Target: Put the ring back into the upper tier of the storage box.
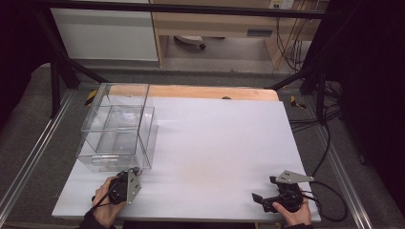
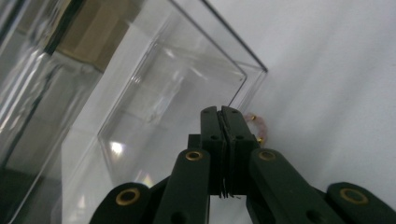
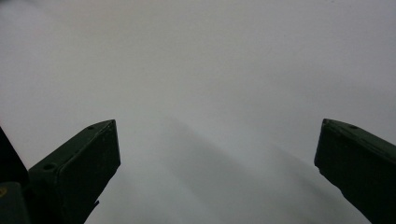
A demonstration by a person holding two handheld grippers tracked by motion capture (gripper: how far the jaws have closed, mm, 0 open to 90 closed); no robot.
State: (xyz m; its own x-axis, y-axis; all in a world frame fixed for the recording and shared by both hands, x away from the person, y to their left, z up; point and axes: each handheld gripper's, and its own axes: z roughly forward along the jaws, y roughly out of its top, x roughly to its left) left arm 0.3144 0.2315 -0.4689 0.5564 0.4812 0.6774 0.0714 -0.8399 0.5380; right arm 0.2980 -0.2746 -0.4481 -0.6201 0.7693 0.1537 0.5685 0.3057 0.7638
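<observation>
Left gripper point(image 2: 223, 112) is sitting at the near right corner of the clear plastic box point(image 1: 117, 129), jaws pressed together on what is looking like a thin strand of small pink and gold beads point(image 2: 256, 127); exactly what it is, cannot tell. Box is standing on the white table point(image 1: 215, 152), left side. Beads are probably handling light, limp and slippery, best pinched on the strand itself. Right gripper point(image 1: 267, 200) is resting wide open, nothing between the jaws.

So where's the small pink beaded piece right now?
In the left gripper view, the pink beaded piece lies on the white table just beyond the shut left tongs, at the near corner of the clear plastic box.
</observation>
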